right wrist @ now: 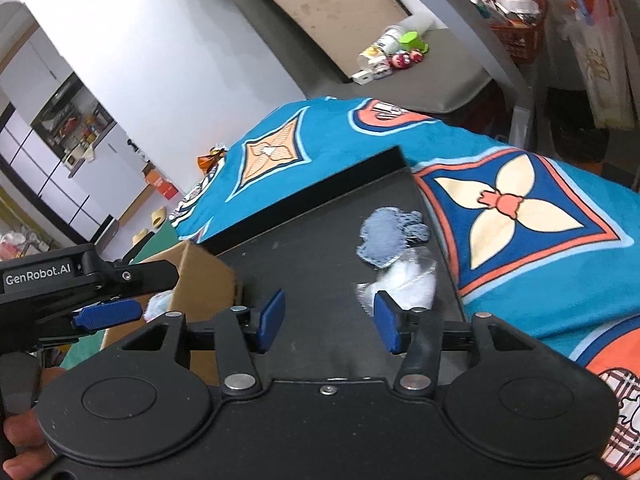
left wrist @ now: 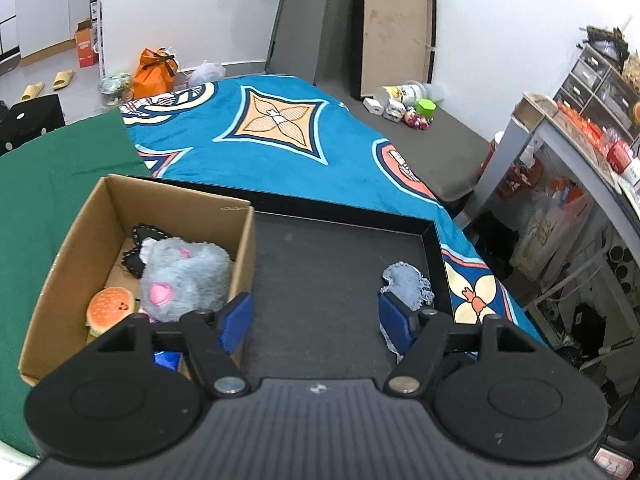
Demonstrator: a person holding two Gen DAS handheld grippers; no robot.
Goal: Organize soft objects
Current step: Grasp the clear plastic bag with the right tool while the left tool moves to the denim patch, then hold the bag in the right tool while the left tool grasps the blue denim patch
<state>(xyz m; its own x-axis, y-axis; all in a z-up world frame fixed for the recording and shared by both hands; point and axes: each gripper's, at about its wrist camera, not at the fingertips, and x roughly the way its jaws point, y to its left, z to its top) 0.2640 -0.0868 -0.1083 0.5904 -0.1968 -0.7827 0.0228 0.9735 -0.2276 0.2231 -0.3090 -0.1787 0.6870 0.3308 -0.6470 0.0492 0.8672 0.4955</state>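
A cardboard box (left wrist: 80, 240) stands on the left of a black tray (left wrist: 332, 264). In it lie a grey plush mouse (left wrist: 184, 280), a burger toy (left wrist: 111, 309) and a black stitched heart (left wrist: 149, 236). A blue-grey knitted piece (left wrist: 408, 280) lies at the tray's right edge. My left gripper (left wrist: 316, 320) is open and empty over the tray, beside the box. In the right wrist view my right gripper (right wrist: 329, 320) is open and empty, just short of a white bagged soft item (right wrist: 404, 280) and the knitted piece (right wrist: 386, 236). The left gripper (right wrist: 104, 312) shows over the box (right wrist: 200, 280).
The tray (right wrist: 320, 256) rests on a blue patterned blanket (left wrist: 280, 140) over a bed, with green cloth (left wrist: 48, 184) to the left. Small toys and bottles (left wrist: 404, 104) sit on a grey mattress at the back. Cluttered shelves (left wrist: 580, 184) stand to the right.
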